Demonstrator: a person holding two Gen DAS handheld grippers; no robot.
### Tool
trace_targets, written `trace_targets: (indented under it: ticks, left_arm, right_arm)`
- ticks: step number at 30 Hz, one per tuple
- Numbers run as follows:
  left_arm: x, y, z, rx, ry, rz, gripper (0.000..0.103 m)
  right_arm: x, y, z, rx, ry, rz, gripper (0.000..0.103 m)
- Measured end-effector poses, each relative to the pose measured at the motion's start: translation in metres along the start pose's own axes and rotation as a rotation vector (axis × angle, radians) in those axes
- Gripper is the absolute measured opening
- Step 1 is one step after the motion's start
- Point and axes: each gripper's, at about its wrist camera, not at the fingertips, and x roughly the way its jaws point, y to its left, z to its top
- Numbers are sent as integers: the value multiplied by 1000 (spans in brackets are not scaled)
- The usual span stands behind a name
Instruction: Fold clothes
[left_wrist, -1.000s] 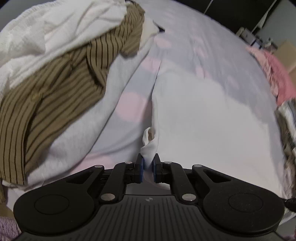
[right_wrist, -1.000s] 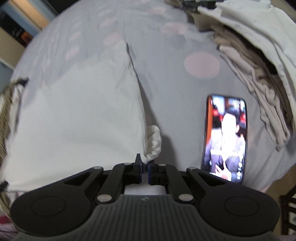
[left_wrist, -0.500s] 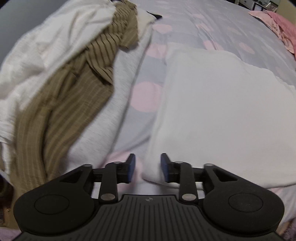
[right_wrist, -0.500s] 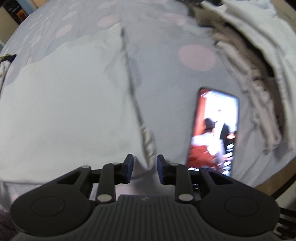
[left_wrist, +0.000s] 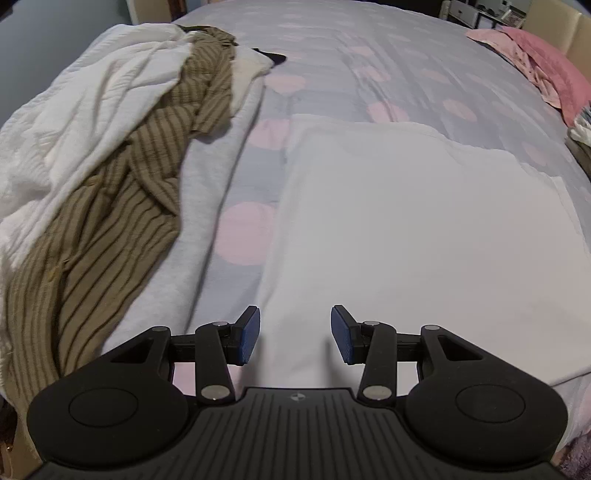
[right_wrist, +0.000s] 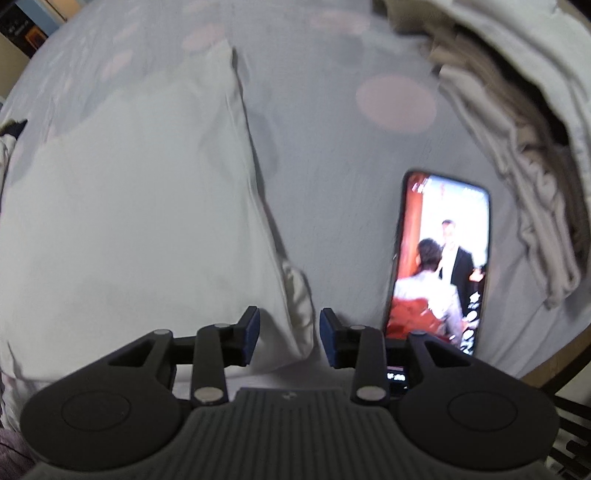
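A white garment (left_wrist: 413, 229) lies folded flat on the spotted bedsheet (left_wrist: 369, 55). My left gripper (left_wrist: 295, 334) is open just above its near left corner, holding nothing. The right wrist view shows the same white garment (right_wrist: 140, 192) with its near right corner bunched up. That bunched corner lies loose between the blue pads of my open right gripper (right_wrist: 289, 338).
A heap of clothes lies to the left: a white textured piece (left_wrist: 85, 110), a brown striped shirt (left_wrist: 118, 206) and a light grey piece (left_wrist: 207, 192). A pink cloth (left_wrist: 543, 74) is far right. A lit phone (right_wrist: 443, 258) lies beside beige folded clothes (right_wrist: 517, 158).
Both grippers were shut on the white garment's corners a second ago. They have opened, let the cloth drop flat on the bed and drawn back slightly.
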Motion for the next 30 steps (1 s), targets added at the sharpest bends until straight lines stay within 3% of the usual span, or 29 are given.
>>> trace_targets:
  ticks: [8, 12, 17, 25, 30]
  left_arm:
    - [5, -7, 1, 15, 10, -12, 41]
    - [4, -8, 1, 15, 7, -15, 40]
    - [0, -7, -1, 17, -2, -10, 41]
    - [-9, -4, -2, 5, -21, -28, 40]
    - [-13, 7, -4, -16, -29, -40, 40]
  right_arm:
    - [18, -2, 2, 36, 42, 18, 36]
    - [15, -5, 1, 61, 34, 47, 11]
    - [-7, 7, -1, 45, -24, 69, 9]
    - [-56, 69, 9, -49, -148, 158, 8]
    - [-74, 125, 13, -141, -176, 228, 8]
